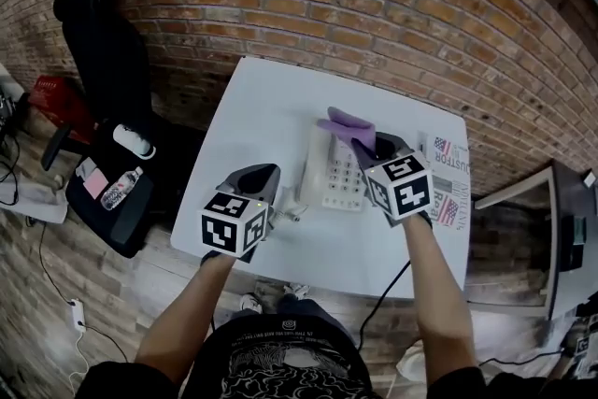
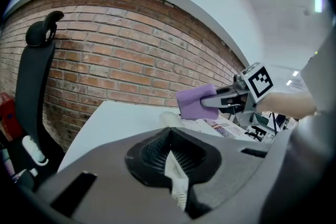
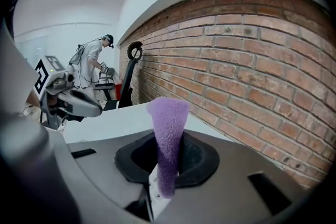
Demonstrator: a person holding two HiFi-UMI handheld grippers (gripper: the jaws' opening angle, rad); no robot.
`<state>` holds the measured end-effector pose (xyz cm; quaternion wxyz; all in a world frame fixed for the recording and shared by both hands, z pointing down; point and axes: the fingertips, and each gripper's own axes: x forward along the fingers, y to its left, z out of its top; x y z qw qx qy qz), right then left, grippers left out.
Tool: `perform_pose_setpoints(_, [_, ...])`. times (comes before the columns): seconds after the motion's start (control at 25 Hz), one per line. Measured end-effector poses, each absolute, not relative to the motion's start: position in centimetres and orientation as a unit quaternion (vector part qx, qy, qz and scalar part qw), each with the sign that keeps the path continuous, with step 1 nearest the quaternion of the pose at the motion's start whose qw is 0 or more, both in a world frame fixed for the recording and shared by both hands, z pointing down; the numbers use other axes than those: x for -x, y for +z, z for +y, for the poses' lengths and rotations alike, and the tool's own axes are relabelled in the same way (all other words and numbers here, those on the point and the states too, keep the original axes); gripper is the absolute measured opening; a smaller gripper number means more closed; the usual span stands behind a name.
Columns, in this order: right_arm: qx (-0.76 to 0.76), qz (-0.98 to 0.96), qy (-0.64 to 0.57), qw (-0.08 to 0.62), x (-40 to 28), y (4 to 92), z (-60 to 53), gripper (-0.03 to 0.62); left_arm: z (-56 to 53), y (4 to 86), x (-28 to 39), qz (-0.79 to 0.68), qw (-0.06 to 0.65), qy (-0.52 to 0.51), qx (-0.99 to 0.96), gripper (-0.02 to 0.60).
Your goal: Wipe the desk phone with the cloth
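Our right gripper (image 1: 371, 145) pinches the cloth (image 1: 348, 124) over the far end of the phone (image 1: 334, 180) on the desk (image 1: 252, 107), the left gripper (image 1: 261, 173) closed and empty nearby, so a hard wipe could shove the unbraced phone.

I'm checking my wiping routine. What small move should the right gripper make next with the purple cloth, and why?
Probably lower the right gripper until the fuzzy purple cloth presses on the white desk phone. Its jaws are shut on the cloth, which hangs over the phone's far end, seemingly just above it.
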<state>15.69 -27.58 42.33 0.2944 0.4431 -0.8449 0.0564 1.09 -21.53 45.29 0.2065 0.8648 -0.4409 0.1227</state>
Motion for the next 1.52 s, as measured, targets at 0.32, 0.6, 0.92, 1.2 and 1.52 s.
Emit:
perform_pose_setpoints(0.32, [-0.406, -0.848, 0.025, 0.339, -12.4, 44.6, -33.2, 0.048, -22.9, 45.7, 0.5, -0.475, 0.221, 0.115, -0.844, 0.006])
perform_pose_setpoints(0.6, [-0.36, -0.856, 0.025, 0.37, -9.6, 47.4, -32.7, 0.048, -23.2, 45.3, 1.4, -0.486, 0.213, 0.115, -0.84, 0.006])
perform_pose_setpoints(0.92, [-0.357, -0.856, 0.031, 0.373, -8.8, 48.1, -30.2, 0.048, -22.3, 45.0, 2.6, -0.484, 0.214, 0.105, -0.842, 0.006])
perform_pose_setpoints(1.2, [-0.366, -0.854, 0.048, 0.366, -8.4, 48.6, -27.5, 0.048, -21.1, 45.1, 3.0, -0.473, 0.215, 0.107, -0.847, 0.006])
perform_pose_setpoints(1.52, [-0.377, -0.851, 0.065, 0.36, -7.9, 49.3, -24.7, 0.048, -19.8, 45.3, 3.7, -0.464, 0.215, 0.114, -0.852, 0.006])
